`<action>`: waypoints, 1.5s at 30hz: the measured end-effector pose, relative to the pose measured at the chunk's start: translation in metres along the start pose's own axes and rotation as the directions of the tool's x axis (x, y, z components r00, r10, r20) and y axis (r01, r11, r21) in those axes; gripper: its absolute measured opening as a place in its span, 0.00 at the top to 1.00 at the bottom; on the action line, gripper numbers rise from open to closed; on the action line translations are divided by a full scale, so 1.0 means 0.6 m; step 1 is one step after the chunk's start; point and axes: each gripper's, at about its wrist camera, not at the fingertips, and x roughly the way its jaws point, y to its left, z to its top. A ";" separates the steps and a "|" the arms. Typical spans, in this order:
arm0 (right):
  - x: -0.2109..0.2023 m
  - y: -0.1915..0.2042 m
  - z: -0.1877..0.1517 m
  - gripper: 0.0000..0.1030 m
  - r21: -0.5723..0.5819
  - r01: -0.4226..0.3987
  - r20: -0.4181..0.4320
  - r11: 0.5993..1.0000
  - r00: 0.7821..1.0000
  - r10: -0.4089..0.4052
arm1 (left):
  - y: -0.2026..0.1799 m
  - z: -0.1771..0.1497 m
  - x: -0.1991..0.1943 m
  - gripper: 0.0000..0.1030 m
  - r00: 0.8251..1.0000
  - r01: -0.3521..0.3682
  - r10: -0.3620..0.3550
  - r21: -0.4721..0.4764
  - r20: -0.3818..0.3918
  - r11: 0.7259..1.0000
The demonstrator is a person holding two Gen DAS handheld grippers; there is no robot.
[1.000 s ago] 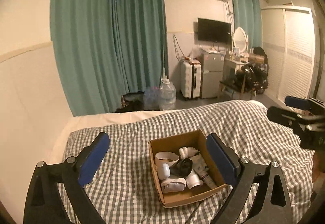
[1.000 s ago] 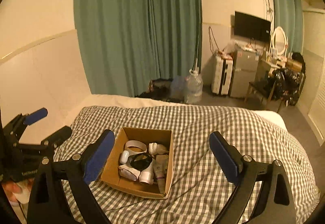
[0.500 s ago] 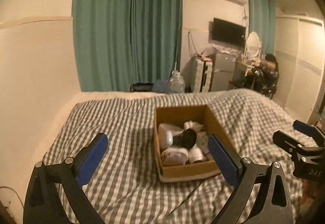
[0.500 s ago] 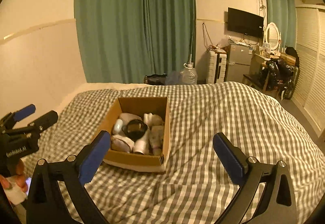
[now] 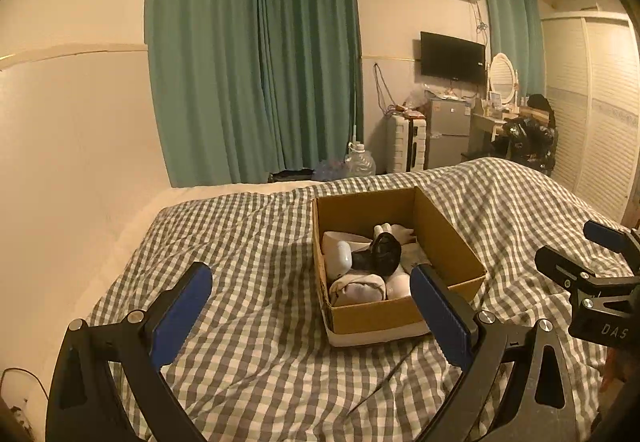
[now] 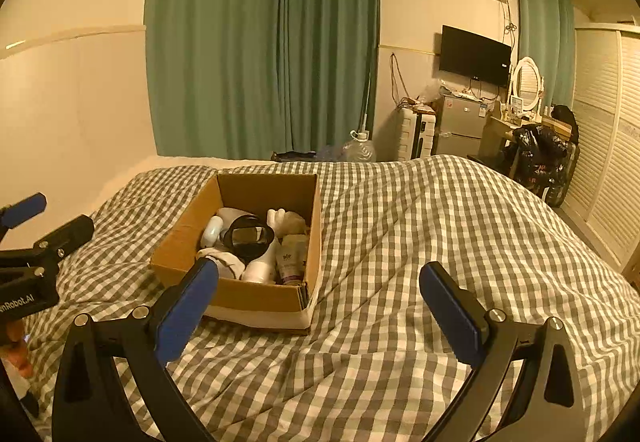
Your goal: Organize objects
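Left wrist: left gripper (image 5: 312,306) jaws wide, empty; right gripper (image 6: 320,298) jaws wide, empty; box (image 6: 256,294) on bed (image 6: 440,234)

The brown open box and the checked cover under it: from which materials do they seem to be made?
The brown open box looks like matte corrugated cardboard: thin flat brown walls, sharp folded corners, and layered edges at its near corner. The grey-and-white checked cover appears to be soft woven fabric, probably cotton, though this cannot be confirmed: it wrinkles and sinks around the box without shine.
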 end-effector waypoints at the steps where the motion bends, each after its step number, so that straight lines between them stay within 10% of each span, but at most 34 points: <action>1: 0.001 -0.001 -0.001 0.02 0.005 -0.004 -0.001 1.000 1.000 0.004 | 0.000 0.000 0.001 0.01 1.000 -0.001 0.001 -0.002 -0.001 1.000; 45: 0.009 0.010 -0.015 0.02 -0.013 -0.007 -0.010 1.000 1.000 0.007 | -0.001 -0.013 0.000 0.00 1.000 0.012 -0.012 -0.032 0.005 0.999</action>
